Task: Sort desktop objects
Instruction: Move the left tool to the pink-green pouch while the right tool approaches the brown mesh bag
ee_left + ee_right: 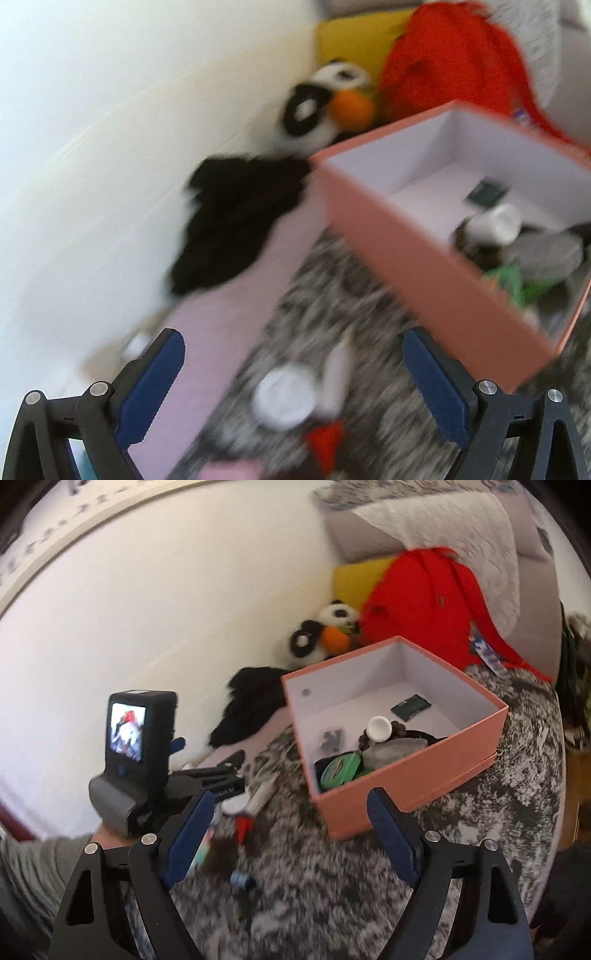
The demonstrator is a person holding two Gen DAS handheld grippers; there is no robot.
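An open pink box stands on a grey-and-white mottled surface and also shows in the left wrist view. It holds a white cap, a green round tin, a dark packet and other small items. Loose on the surface left of the box lie a white round lid, a white stick, a red piece and a small blue item. My left gripper is open above the lid. My right gripper is open and empty, in front of the box.
A panda plush, a black cloth, a red bag and a yellow cushion lie behind the box against a white wall. The left gripper's camera body stands left of the loose items.
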